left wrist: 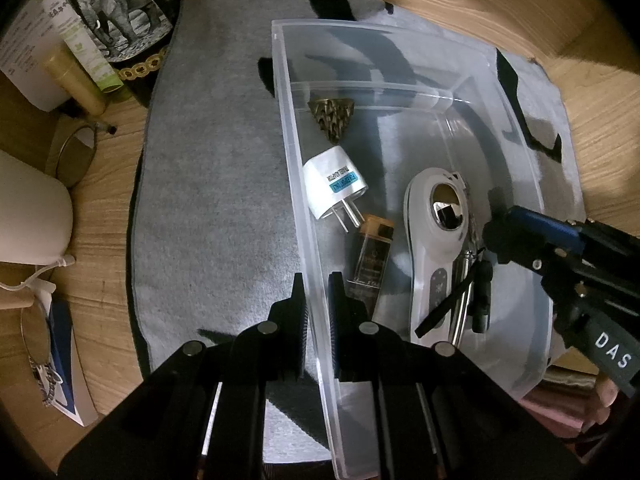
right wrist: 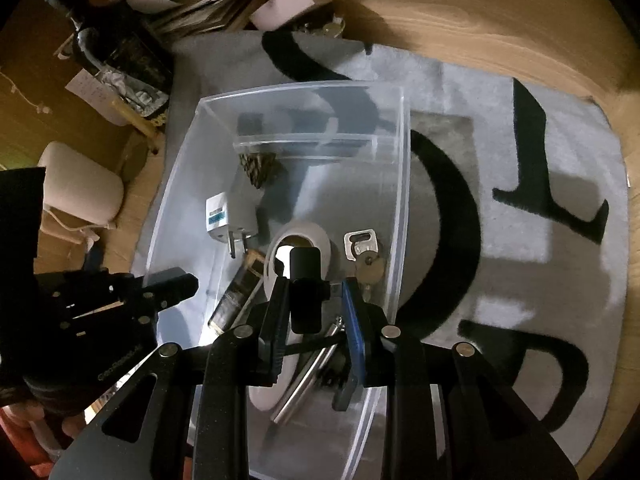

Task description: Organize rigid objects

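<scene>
A clear plastic bin [left wrist: 292, 152] [right wrist: 402, 168] sits on a grey mat. It holds a white plug adapter [left wrist: 334, 182] [right wrist: 222, 216], a bronze spiky cone [left wrist: 331, 116] [right wrist: 258, 168], a small amber bottle [left wrist: 370, 264] [right wrist: 236, 296], a white handheld device [left wrist: 434, 216] [right wrist: 316, 240] and keys [right wrist: 362, 248]. My left gripper [left wrist: 318, 284] is shut on the bin's left wall. My right gripper [right wrist: 314, 292] [left wrist: 500, 236] is inside the bin, shut on a small black block [right wrist: 305, 280] above the white device.
Grey mat [left wrist: 216, 184] [right wrist: 520, 152] with black letters lies on a wooden table. On the left stand an elephant-print box [left wrist: 116, 12], tubes [left wrist: 76, 76], a white round object [left wrist: 28, 212] and a dark bottle [right wrist: 100, 44]. Boxes [right wrist: 288, 4] stand at the back.
</scene>
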A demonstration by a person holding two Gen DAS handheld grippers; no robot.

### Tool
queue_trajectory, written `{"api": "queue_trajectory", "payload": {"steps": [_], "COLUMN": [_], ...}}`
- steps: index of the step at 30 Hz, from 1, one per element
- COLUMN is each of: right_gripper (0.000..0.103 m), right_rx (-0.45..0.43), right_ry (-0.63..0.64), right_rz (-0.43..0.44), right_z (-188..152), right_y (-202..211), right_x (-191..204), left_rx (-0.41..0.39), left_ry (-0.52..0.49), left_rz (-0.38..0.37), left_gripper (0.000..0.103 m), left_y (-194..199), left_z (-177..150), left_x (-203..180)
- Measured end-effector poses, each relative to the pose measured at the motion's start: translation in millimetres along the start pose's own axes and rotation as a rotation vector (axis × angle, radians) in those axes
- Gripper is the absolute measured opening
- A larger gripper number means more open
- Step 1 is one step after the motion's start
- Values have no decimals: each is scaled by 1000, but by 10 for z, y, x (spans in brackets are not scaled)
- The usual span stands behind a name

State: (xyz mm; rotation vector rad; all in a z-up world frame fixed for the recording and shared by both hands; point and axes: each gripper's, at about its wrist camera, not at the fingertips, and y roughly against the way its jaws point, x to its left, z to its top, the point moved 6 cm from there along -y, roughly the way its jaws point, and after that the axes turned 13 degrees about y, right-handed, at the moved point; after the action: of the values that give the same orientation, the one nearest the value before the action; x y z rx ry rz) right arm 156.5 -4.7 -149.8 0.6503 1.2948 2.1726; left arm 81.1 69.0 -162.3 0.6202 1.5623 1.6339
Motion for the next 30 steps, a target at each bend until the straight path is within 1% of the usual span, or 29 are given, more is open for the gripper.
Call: {"api": "queue_trajectory", "payload": {"steps": [6,11,14,16,17,19,20,22,24,26,28,29,30], "right_gripper": [25,33,36,39,43,43,44,44,45,53,56,56,56], "right_rx": [-3,-16,-33,-40,-43,-53,-58,-68,-84,-102,-131,-147,-159], "right_ry": [-3,-8,-25,-32,-33,-26,-22,-17,-11,-7,-3,0,0], "right_rz": [0,-17,-9,-6,-8,-24,-26,-26,-30,-39,-53,-58,-60], "right_z": [-29,-71,-112,-148,-159,-198,-217,-256,-297,-333,-354,-368,-382], "right_y": [36,131,204,248,263,320,346,396,465,531,608,656,694], "right_x": [1,-36,-40,-21,-10,25,45,80,117,145,163,179,193], "left_rx": [-2,-17,-35,-47,-57,-81,-96,-129,-177,-212,-241,-260,-278], "left_ry": [2,2,1,1,-1,-11,-18,-31,-42,-54,-73,-84,-94], "left_rz": [2,-6,-13,-19,-24,-39,-47,-62,-82,-103,-116,-120,-123], "left_gripper": [8,8,9,16,20,22,25,33,43,45,47,50,57], "left_y": [9,74,149,195,232,316,364,467,601,708,803,858,907], "left_z": [-9,-20,-38,-48,-58,-82,-100,-138,-174,-198,-224,-257,-284], "left_x": [-4,14,30,42,46,42,32,19,2,-14,-31,-37,-37]}}
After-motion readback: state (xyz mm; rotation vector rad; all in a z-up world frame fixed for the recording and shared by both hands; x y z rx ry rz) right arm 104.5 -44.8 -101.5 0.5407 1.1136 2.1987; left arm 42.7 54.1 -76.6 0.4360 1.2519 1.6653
